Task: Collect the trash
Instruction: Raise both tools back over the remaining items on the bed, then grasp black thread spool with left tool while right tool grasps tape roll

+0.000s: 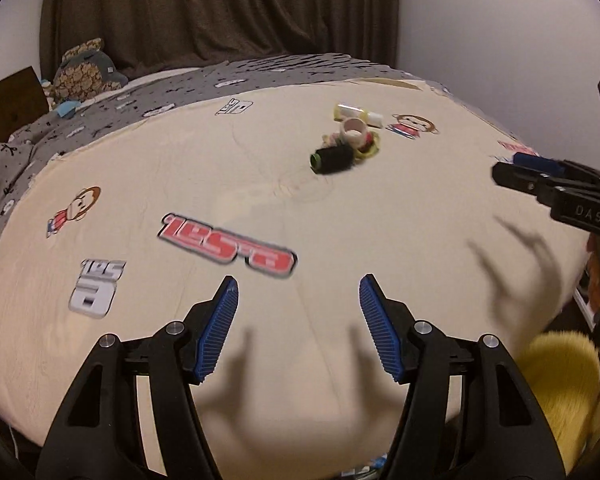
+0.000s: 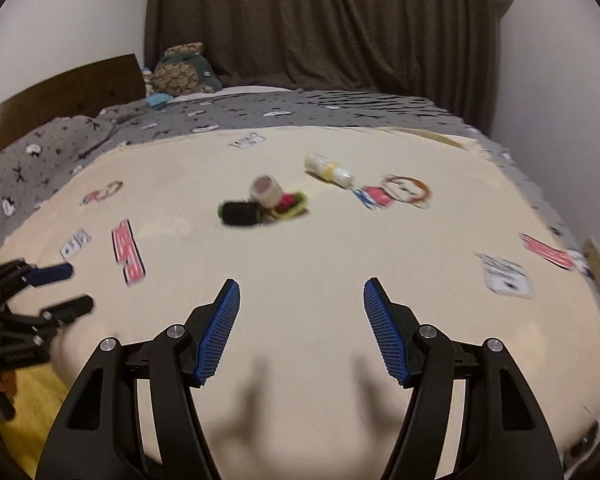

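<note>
A small pile of trash lies on the cream printed bed sheet (image 1: 260, 184): a black can on its side (image 1: 331, 159) (image 2: 238, 213), a white paper cup (image 1: 355, 130) (image 2: 265, 191), a yellow wrapper (image 1: 367, 151) (image 2: 290, 205) and a white-and-yellow bottle (image 1: 356, 113) (image 2: 329, 170). My left gripper (image 1: 298, 292) is open and empty, well short of the pile. My right gripper (image 2: 301, 294) is open and empty, also short of it. The right gripper shows in the left wrist view (image 1: 540, 172); the left gripper shows in the right wrist view (image 2: 66, 286).
A grey patterned blanket (image 2: 260, 114) covers the far part of the bed. A patterned bag (image 2: 182, 68) sits by the wooden headboard (image 2: 60, 92). Dark curtains (image 2: 320, 20) hang behind. A yellow fluffy thing (image 1: 556, 376) lies off the bed's near right edge.
</note>
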The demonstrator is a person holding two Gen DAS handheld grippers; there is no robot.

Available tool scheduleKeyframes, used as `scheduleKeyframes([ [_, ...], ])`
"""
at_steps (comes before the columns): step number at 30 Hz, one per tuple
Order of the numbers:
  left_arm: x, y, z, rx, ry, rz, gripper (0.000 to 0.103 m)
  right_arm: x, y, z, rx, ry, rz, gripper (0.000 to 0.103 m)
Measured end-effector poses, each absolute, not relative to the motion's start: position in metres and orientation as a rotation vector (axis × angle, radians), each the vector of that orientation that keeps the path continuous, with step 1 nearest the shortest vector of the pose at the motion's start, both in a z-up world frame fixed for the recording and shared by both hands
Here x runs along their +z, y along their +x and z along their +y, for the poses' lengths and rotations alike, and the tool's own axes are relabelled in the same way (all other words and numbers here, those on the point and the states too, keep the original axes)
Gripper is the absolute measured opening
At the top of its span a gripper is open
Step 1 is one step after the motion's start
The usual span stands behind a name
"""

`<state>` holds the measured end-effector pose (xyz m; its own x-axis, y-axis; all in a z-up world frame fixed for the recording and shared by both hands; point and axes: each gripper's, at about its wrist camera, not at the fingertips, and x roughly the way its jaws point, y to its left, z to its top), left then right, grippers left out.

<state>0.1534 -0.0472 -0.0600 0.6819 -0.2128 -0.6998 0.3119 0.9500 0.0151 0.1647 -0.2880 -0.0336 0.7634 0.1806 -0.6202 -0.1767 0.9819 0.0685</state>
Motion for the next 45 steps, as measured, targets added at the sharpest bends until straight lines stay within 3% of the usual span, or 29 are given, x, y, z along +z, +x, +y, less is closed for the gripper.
scheduleKeyframes([
  [16,-0.084,0.223,-0.044,-0.282,0.124,0.818,0.070,-0.059,0.300,-0.209,0.201,-0.087,0.733,0.065],
  [17,-0.085,0.224,-0.043,-0.280,0.130,0.817,0.070,-0.061,0.305,-0.205,0.193,-0.099,0.737,0.063],
  [21,-0.086,0.233,-0.044,-0.274,0.140,0.819,0.070,-0.068,0.318,-0.204,0.174,-0.111,0.759,0.038],
  [22,-0.086,0.237,-0.044,-0.276,0.135,0.820,0.070,-0.068,0.319,-0.205,0.171,-0.112,0.757,0.036],
  [30,-0.094,0.261,-0.076,-0.303,0.152,0.833,0.079,-0.051,0.295,-0.237,0.167,-0.018,0.718,0.035],
  [45,-0.095,0.320,-0.140,-0.322,0.140,0.844,0.077,-0.055,0.248,-0.284,0.176,0.020,0.697,0.035],
])
